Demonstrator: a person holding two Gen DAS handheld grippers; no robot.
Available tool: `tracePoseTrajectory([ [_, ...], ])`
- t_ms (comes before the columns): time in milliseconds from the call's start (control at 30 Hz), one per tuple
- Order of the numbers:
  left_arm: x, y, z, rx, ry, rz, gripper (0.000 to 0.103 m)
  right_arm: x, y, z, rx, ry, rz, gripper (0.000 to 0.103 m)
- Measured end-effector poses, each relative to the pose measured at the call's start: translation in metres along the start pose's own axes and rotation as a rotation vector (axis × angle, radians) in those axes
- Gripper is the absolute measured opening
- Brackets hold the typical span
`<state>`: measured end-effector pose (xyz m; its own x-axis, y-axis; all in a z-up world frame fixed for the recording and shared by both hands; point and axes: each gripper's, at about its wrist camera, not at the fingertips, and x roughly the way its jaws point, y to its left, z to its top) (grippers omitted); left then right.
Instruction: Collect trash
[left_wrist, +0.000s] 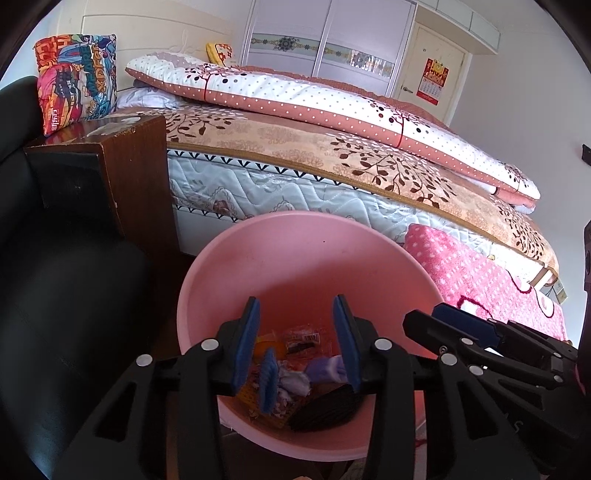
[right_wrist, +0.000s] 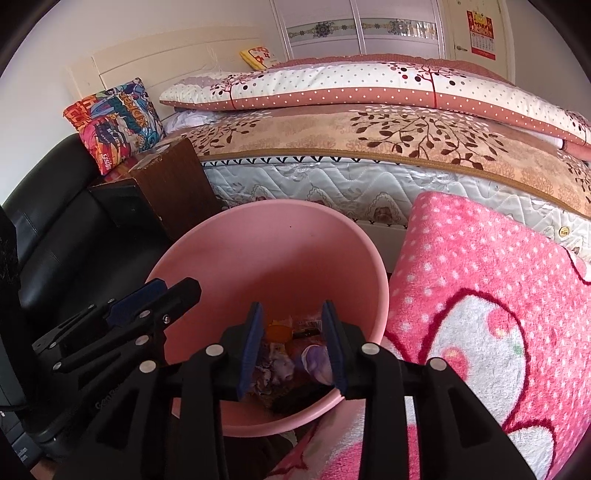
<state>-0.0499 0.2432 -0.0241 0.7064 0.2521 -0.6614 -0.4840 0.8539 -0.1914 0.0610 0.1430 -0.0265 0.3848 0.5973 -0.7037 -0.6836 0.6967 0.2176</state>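
Trash (left_wrist: 291, 369) sits at the bottom of the pink bin (left_wrist: 295, 258), right below both sets of jaws. Left gripper (left_wrist: 297, 343) and right gripper (right_wrist: 293, 343) are both spread apart, holding nothing. Looks like the drop-off step, so next up is probably backing out to hunt for more.

A colourful printed cushion (left_wrist: 75, 83) at upper left carries comic-style lettering, too distorted to read surely; a red wall calendar (left_wrist: 433, 82) at upper right shows illegibly small numerals.

Below the blue-padded gripper (left_wrist: 297, 343) sits a plain pink bin (left_wrist: 295, 258). Beyond it, a white quilt (left_wrist: 332, 99) with brown dotted borders; right, a pink white-spotted blanket (right_wrist: 480, 277).
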Motion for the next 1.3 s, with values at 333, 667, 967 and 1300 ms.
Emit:
tracePoseTrajectory([
  [333, -0.029, -0.014, 0.001, 0.028, -0.052, -0.015, 0.041, -0.043, -0.002, -0.01, -0.031, -0.087, -0.011, 0.053],
  [667, -0.069, -0.036, -0.012, 0.037, -0.129, -0.004, 0.041, -0.096, -0.006, -0.036, -0.055, -0.175, -0.069, 0.07],
  [967, -0.099, -0.058, -0.022, 0.073, -0.173, -0.006, 0.041, -0.129, -0.006, -0.055, -0.066, -0.225, -0.081, 0.076],
  [1300, -0.122, -0.071, -0.035, 0.077, -0.2, 0.001, 0.041, -0.152, -0.008, -0.069, -0.056, -0.251, -0.075, 0.077],
])
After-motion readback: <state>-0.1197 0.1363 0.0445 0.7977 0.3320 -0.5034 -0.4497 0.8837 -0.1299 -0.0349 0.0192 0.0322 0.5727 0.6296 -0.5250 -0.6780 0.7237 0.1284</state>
